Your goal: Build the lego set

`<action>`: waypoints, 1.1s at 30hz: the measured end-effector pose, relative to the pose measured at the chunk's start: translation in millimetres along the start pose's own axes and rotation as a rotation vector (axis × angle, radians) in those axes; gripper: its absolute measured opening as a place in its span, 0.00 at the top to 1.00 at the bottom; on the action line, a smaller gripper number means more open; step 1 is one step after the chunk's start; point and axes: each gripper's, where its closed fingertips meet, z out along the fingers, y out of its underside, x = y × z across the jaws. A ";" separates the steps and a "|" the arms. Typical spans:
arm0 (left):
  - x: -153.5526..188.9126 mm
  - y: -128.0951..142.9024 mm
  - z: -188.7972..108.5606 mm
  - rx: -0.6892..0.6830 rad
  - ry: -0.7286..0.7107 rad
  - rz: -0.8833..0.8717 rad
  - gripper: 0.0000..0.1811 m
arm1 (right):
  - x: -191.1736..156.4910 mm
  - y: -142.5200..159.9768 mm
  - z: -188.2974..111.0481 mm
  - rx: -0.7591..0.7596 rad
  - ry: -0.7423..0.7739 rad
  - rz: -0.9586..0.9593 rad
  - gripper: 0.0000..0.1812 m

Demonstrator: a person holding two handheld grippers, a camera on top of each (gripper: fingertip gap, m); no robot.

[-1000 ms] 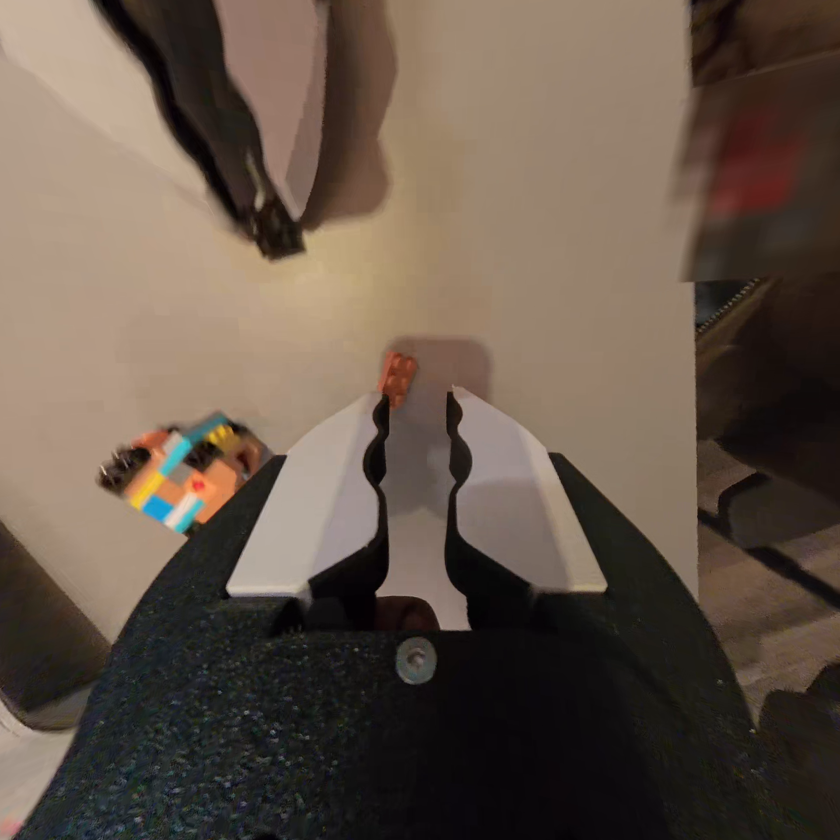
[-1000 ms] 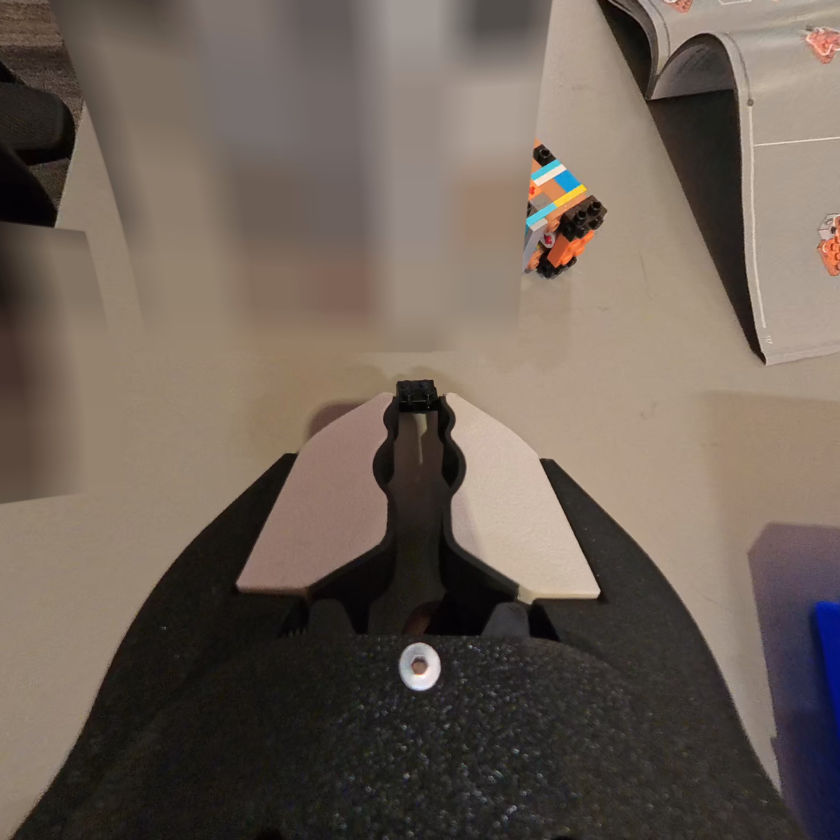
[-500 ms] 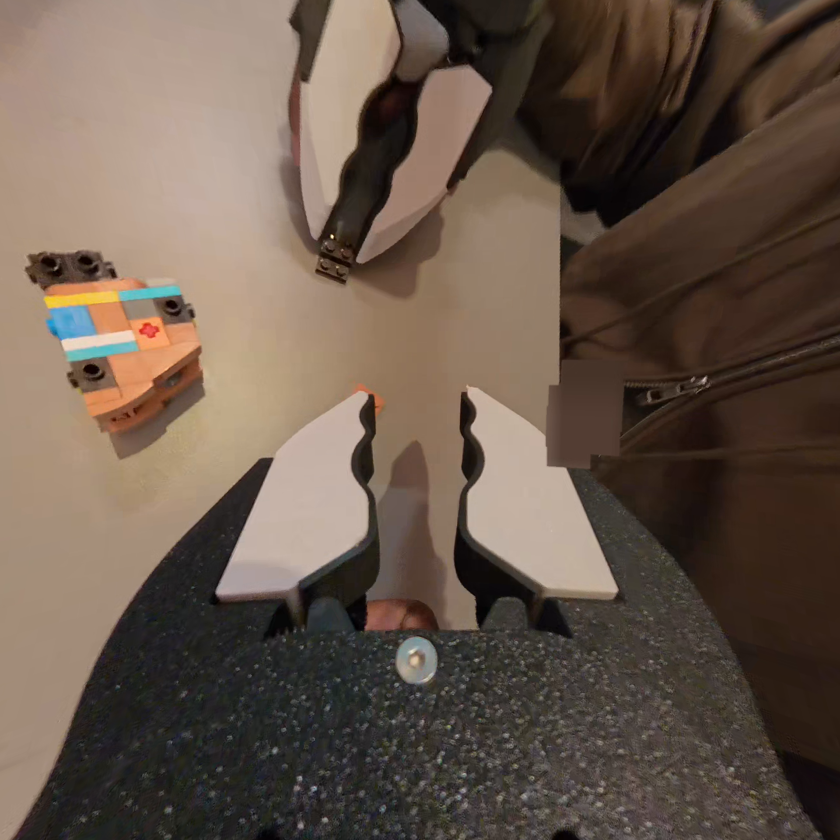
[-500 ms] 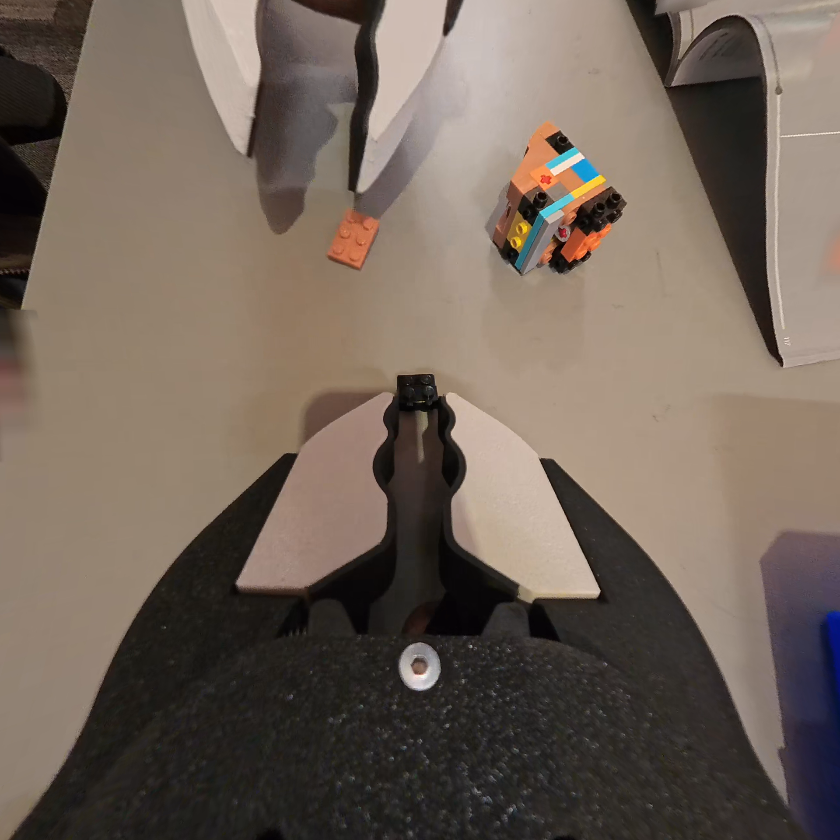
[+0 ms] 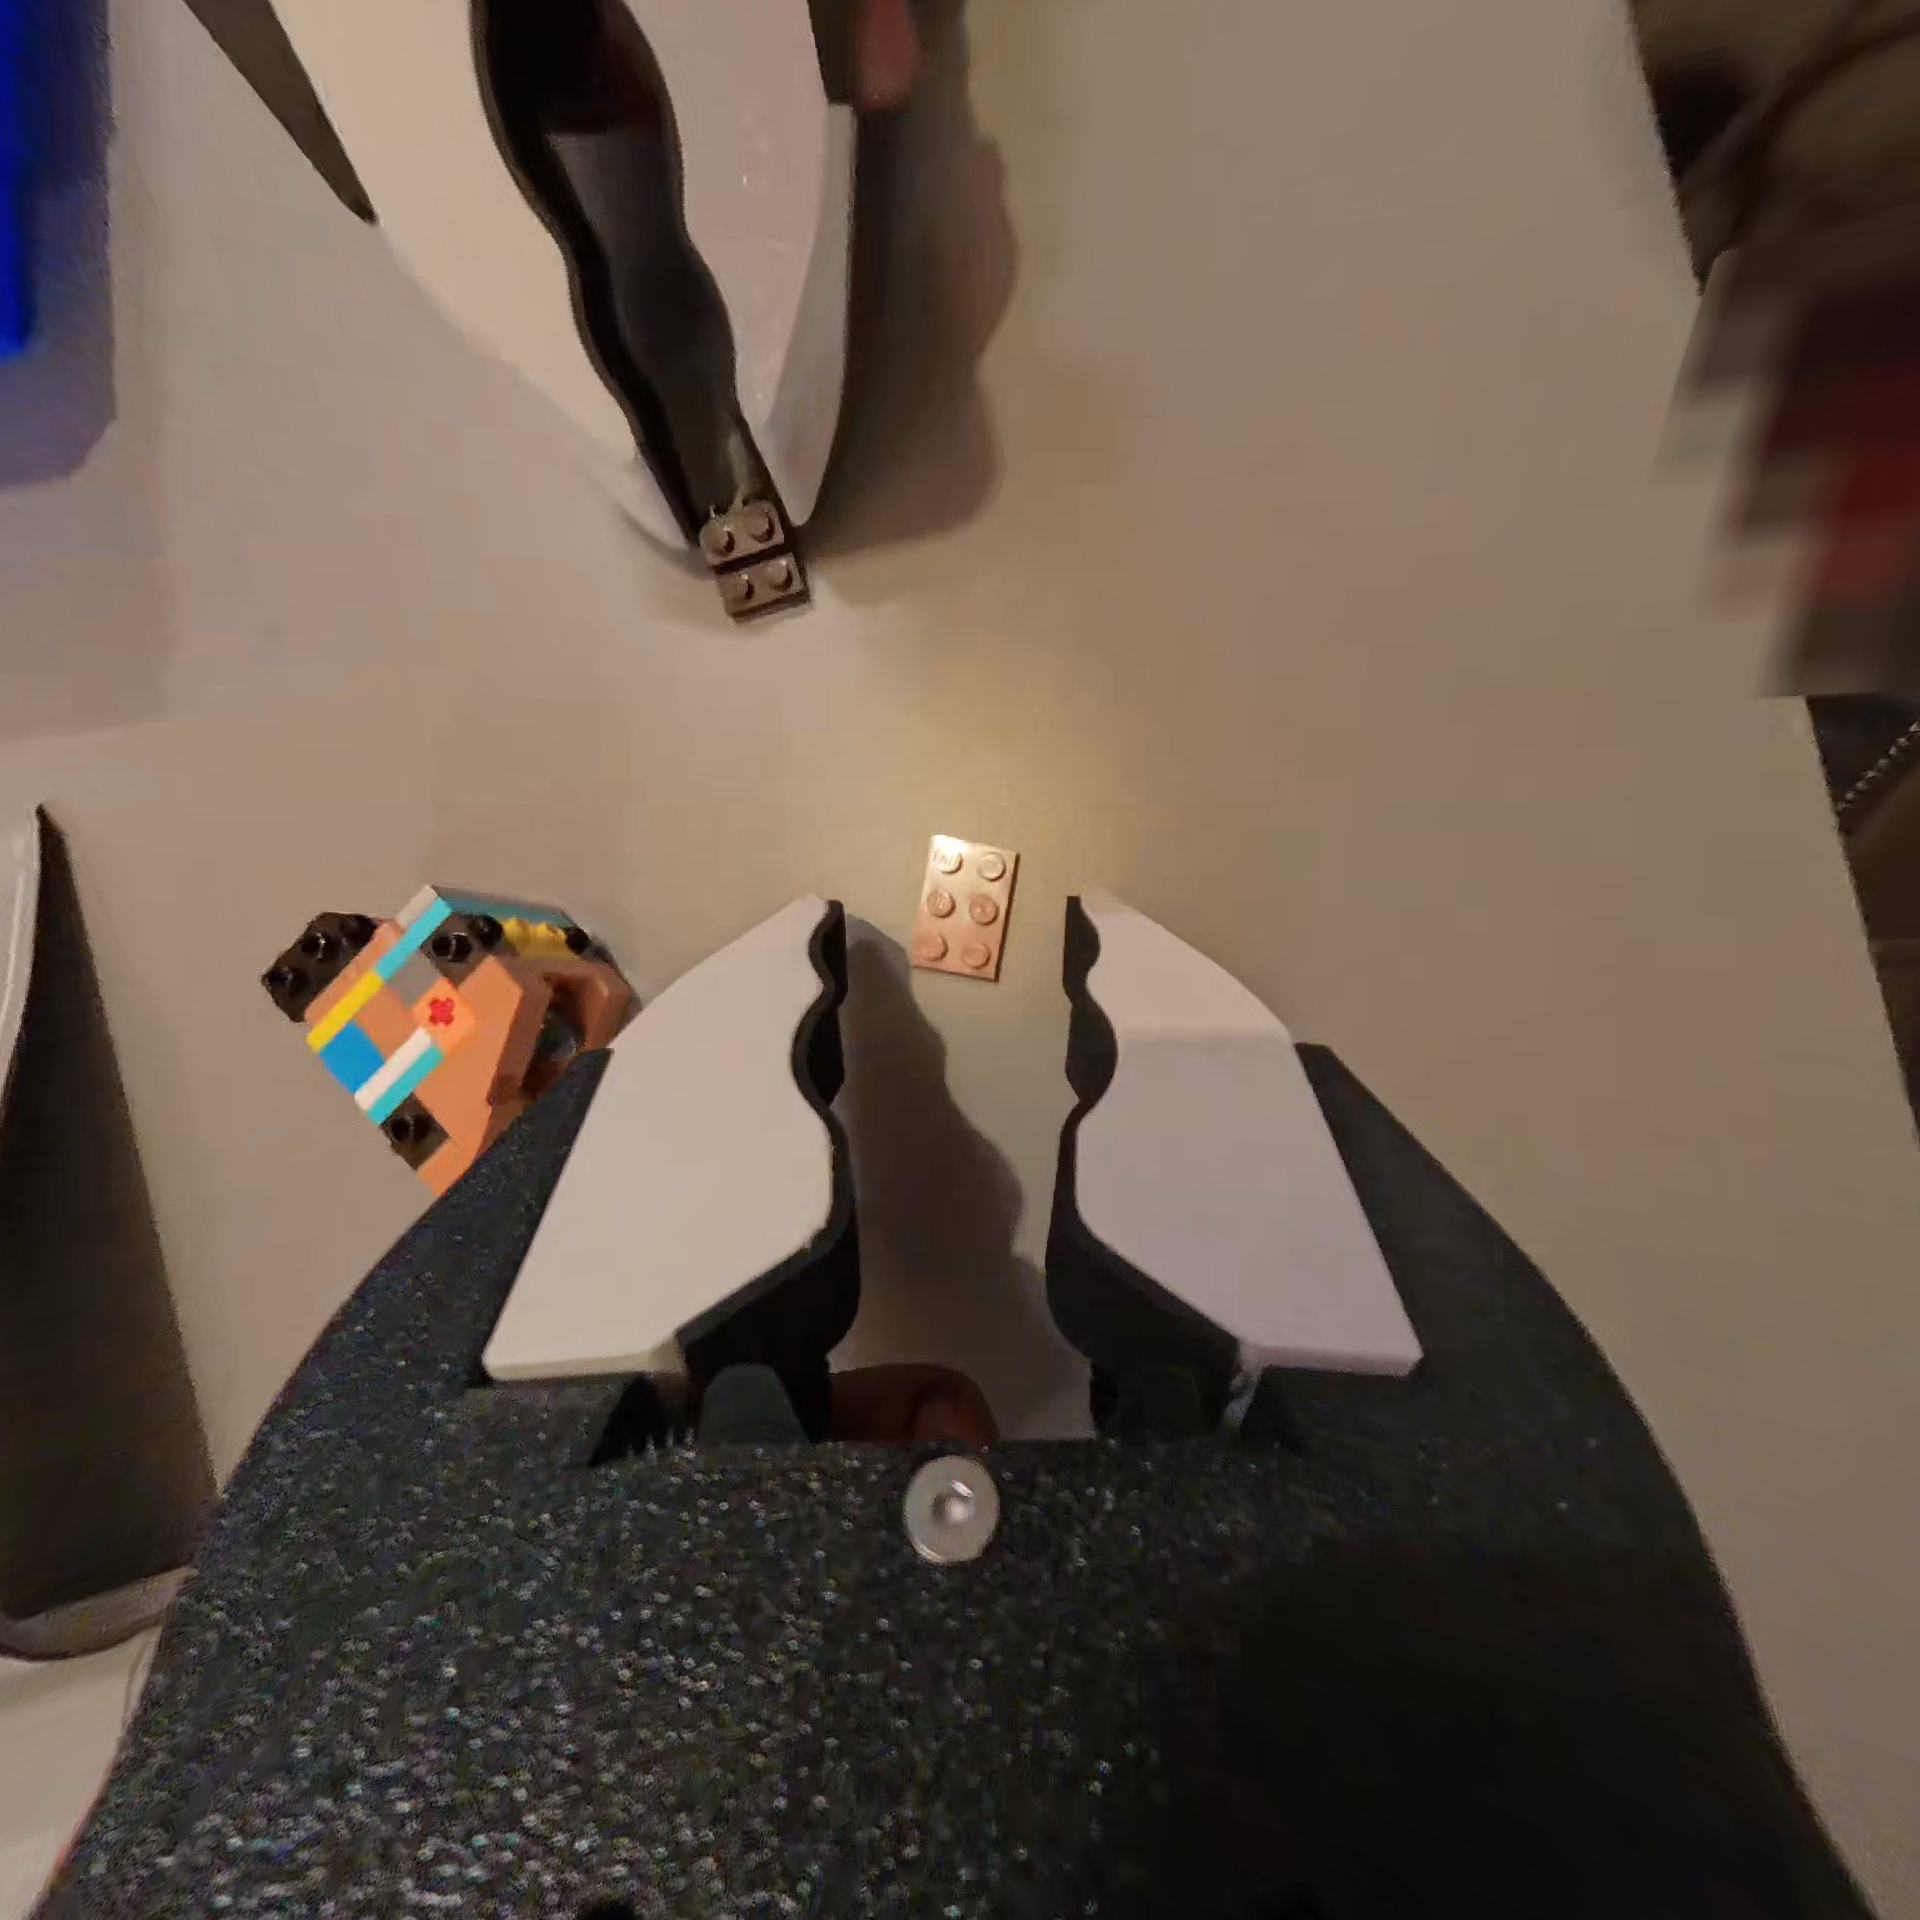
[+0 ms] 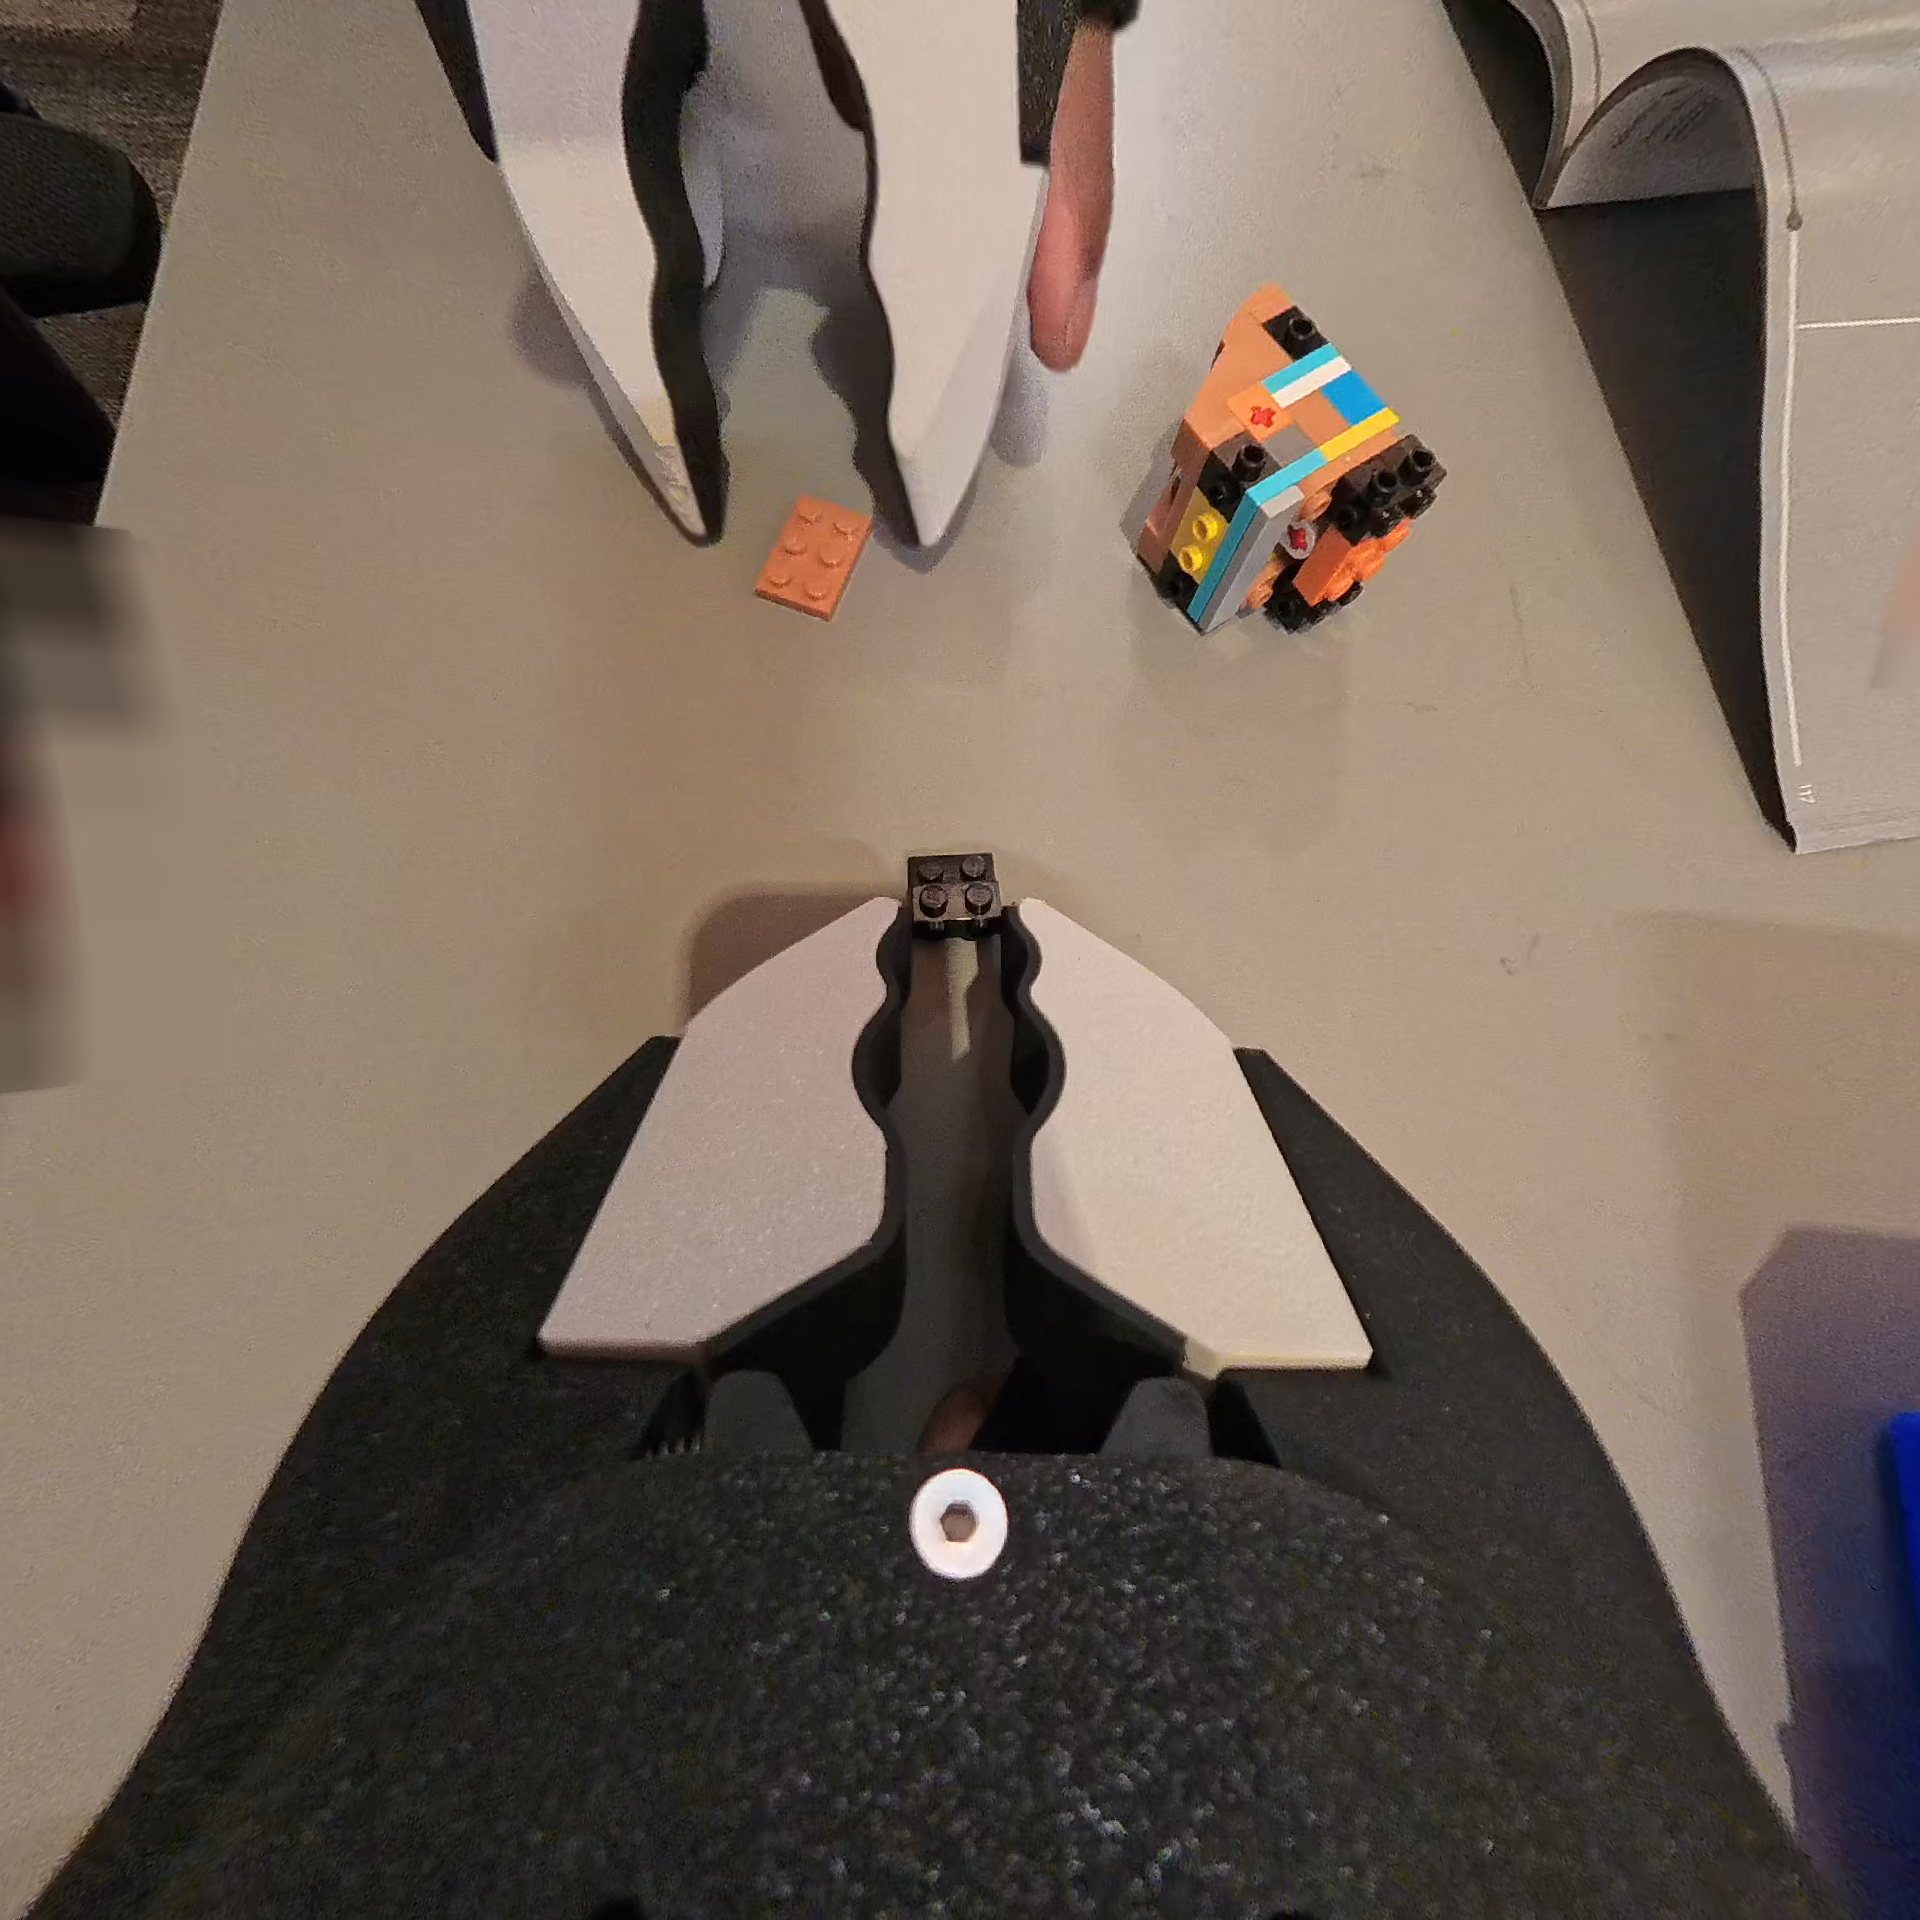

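Your left claw (image 5: 951,925) hangs over the desk (image 5: 1299,540) with its jaws spread wide and nothing between them. The small orange plate (image 5: 964,908) lies flat on the desk, studs up, right at the gap between the fingertips. From the right wrist view the same orange plate (image 6: 814,556) sits between the two tips of the left claw (image 6: 810,535); whether either tip touches it, you cannot tell from here.

Your right claw (image 6: 956,909) is closed on a small black piece (image 6: 954,894), pinched at the very tips with the studs facing up and its front end sticking out past the fingers. In the left wrist view that right claw (image 5: 750,540) points toward you, the black piece (image 5: 756,561) held just above the desk.

The partly built model (image 6: 1283,468), orange with black, blue, yellow and white parts, rests tilted on the desk, near the orange plate but apart from it. An open instruction booklet (image 6: 1766,312) lies beyond the model at the desk's edge. A blue object (image 6: 1901,1538) shows at the right border of the right wrist view.
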 end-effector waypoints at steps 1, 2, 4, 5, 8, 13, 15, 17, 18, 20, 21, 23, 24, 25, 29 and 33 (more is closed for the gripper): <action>-0.4 -0.1 0.9 0.002 0.017 0.000 0.79 | -0.2 -0.2 0.1 0.001 -0.001 -0.001 0.92; -0.5 0.2 1.8 0.003 0.038 -0.007 0.81 | -0.3 -0.3 0.1 0.002 -0.002 -0.002 0.92; 3.3 0.3 3.0 0.000 0.096 -0.042 0.88 | -0.4 -0.7 0.0 0.005 -0.002 -0.003 0.92; 2.2 -0.2 3.5 0.003 0.092 -0.062 0.91 | -0.4 -1.0 -0.1 0.007 -0.002 -0.003 0.92; 1.5 -1.0 3.7 0.001 0.078 -0.094 0.91 | -0.8 -3.5 -0.4 0.022 -0.003 0.000 0.91; -0.3 -14.3 5.8 0.119 0.018 -0.186 0.91 | -6.3 -10.9 0.9 0.055 -0.019 -0.006 0.91; -5.2 -27.0 2.6 0.208 -0.015 -0.223 0.91 | -9.4 -15.4 1.5 0.076 -0.030 -0.008 0.91; -12.6 -33.6 1.2 0.248 -0.070 -0.237 0.91 | -12.4 -21.0 1.6 0.104 -0.043 -0.002 0.91; -15.0 -35.4 1.2 0.257 -0.095 -0.229 0.91 | -13.5 -23.4 1.6 0.116 -0.048 0.001 0.91; -18.5 -37.5 2.0 0.266 -0.133 -0.215 0.91 | -14.3 -26.4 2.0 0.130 -0.048 0.002 0.91; -19.0 -38.3 2.7 0.270 -0.142 -0.210 0.91 | -14.6 -27.4 2.2 0.134 -0.047 0.002 0.91; -18.9 -38.4 5.0 0.269 -0.151 -0.203 0.91 | -14.7 -29.7 2.6 0.144 -0.044 0.004 0.91; -19.3 -38.3 5.8 0.268 -0.158 -0.199 0.91 | -14.5 -30.5 3.0 0.147 -0.043 0.006 0.91; -18.9 -38.3 6.6 0.267 -0.158 -0.198 0.91 | -14.3 -30.9 3.5 0.147 -0.040 0.007 0.91; -20.1 -34.7 9.3 0.244 -0.164 -0.207 0.91 | -13.8 -32.3 4.9 0.147 -0.033 0.007 0.91; -20.8 -32.2 10.5 0.236 -0.152 -0.232 0.91 | -13.4 -32.3 5.6 0.144 -0.027 0.003 0.91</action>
